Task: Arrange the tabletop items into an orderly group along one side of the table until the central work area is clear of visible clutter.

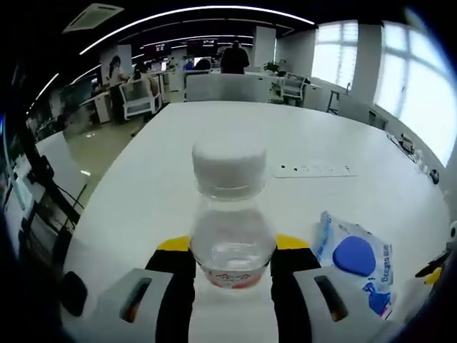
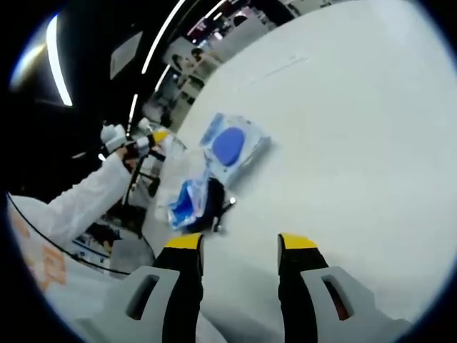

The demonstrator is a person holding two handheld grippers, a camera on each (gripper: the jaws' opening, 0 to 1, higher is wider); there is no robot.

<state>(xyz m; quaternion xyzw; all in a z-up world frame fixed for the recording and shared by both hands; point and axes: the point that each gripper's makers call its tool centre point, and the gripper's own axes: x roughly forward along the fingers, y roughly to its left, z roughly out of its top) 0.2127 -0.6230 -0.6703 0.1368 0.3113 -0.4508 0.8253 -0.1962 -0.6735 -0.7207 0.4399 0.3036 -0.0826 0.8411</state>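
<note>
While I steer from afar, my left hand-held gripper clamps a clear water bottle with a white cap, upright between its yellow-tipped jaws at the near edge of the white table; a blue-and-white packet lies just to its right, a flat white strip farther off. My right hand-held gripper hangs parted, holding nothing, over the table, with a crumpled blue wrapper near it and the packet beyond
</note>
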